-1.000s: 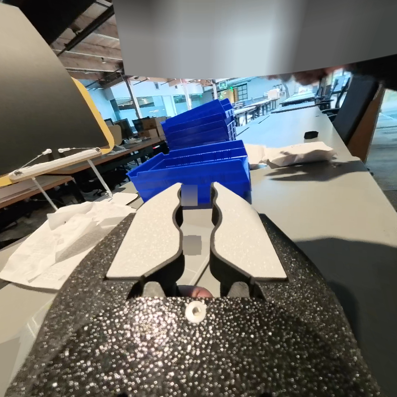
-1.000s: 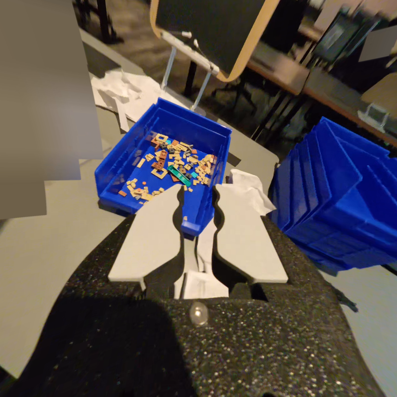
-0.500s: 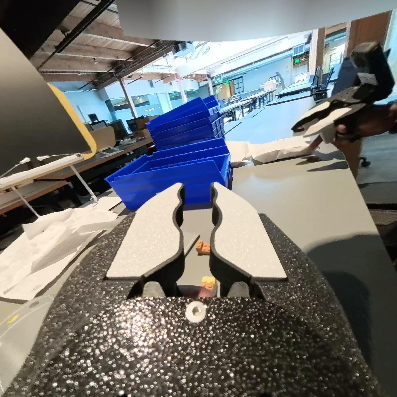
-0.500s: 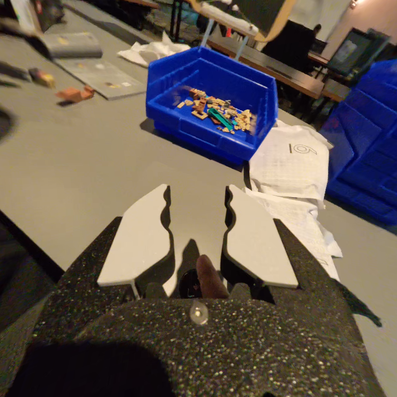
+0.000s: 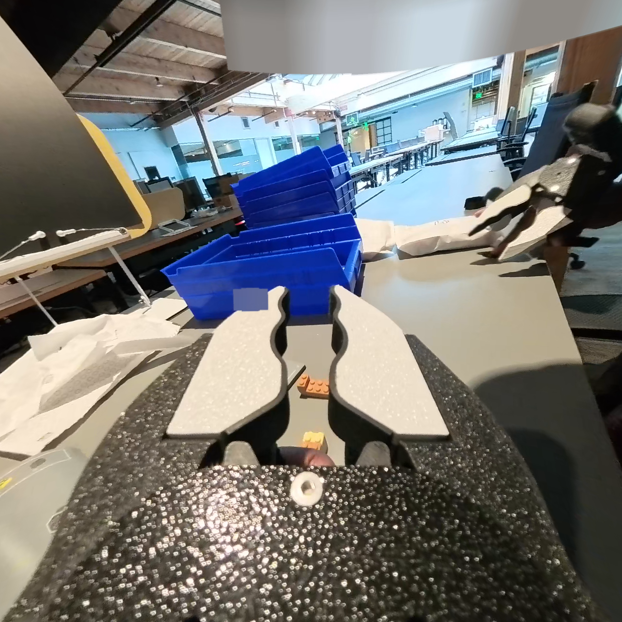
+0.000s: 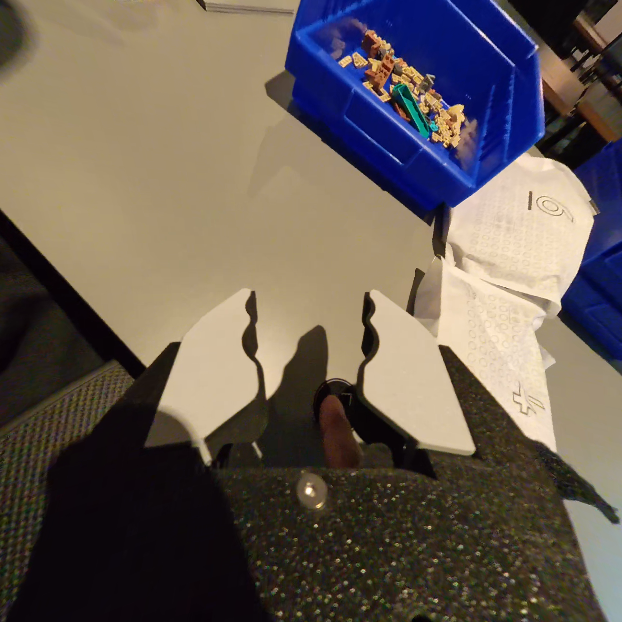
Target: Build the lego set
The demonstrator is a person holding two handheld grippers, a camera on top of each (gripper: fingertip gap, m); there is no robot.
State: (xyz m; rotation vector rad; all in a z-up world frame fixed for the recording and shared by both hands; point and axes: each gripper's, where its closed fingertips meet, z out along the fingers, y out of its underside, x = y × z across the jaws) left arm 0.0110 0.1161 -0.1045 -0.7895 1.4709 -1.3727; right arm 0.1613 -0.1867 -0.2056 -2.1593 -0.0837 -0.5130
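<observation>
My left gripper [image 5: 309, 294] is open by a narrow gap and empty, low over the grey table. Seen between its fingers, an orange brick [image 5: 314, 385] and a small yellow-on-orange brick [image 5: 314, 440] lie on the table. My right gripper [image 6: 309, 296] is wide open and empty above bare table near its front edge; it also shows at the far right of the left wrist view [image 5: 525, 218]. A blue bin [image 6: 387, 144] ahead of it holds several tan, brown and grey lego pieces [image 6: 387, 67] and a long teal piece [image 6: 410, 104]. The same bin [image 5: 269, 272] stands ahead of my left gripper.
White paper bags [image 6: 505, 269] lie right of the bin, also in the left wrist view [image 5: 437, 235]. A stack of blue bins [image 5: 292, 188] stands behind. Crumpled paper [image 5: 84, 353] lies at left. The table's front edge [image 6: 67, 286] and a chair seat [image 6: 50, 420] are close.
My right gripper has opened wider and swung back from the bin towards the table's front edge. The left view has shifted, bringing the two bricks and the right gripper into sight.
</observation>
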